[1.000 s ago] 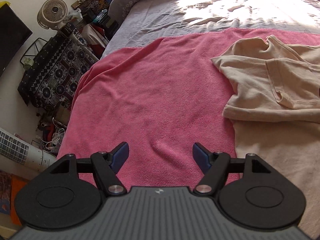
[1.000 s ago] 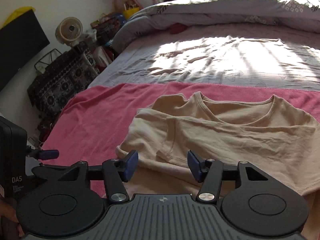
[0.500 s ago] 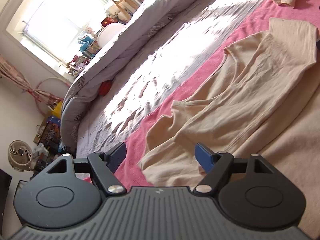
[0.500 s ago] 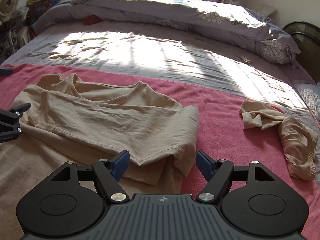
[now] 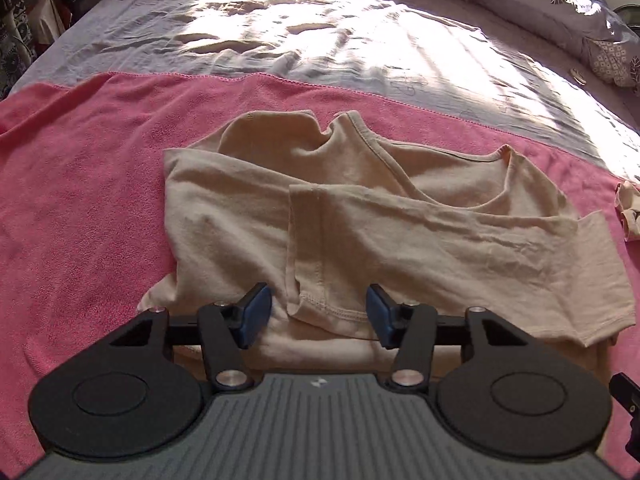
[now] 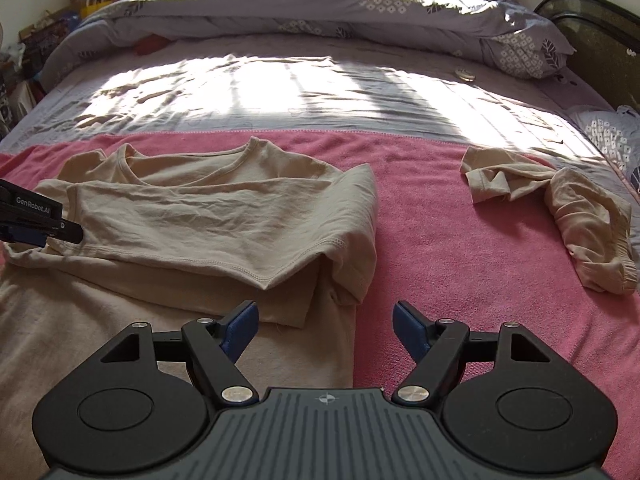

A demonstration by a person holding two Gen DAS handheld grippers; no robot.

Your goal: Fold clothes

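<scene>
A beige T-shirt (image 5: 400,236) lies on a pink towel (image 5: 80,184) on the bed, both sleeves folded in over the chest; it also shows in the right wrist view (image 6: 208,224). My left gripper (image 5: 316,316) is open, its jaws either side of the folded sleeve hem on the shirt's left part. My right gripper (image 6: 324,326) is open and empty, low over the shirt's right edge where it meets the towel (image 6: 460,264). The left gripper's fingers (image 6: 36,224) show at the shirt's left side in the right wrist view.
A second crumpled beige garment (image 6: 560,216) lies on the towel to the right. Beyond the towel is a sunlit grey sheet (image 6: 300,88) and a bunched duvet (image 6: 320,12). A dark headboard (image 6: 592,40) is at far right, room clutter (image 6: 44,40) at far left.
Both grippers have swung from the bed's left side to face the shirt. The left now straddles the left sleeve hem; the right has shifted to the shirt's right edge. Both stayed open.
</scene>
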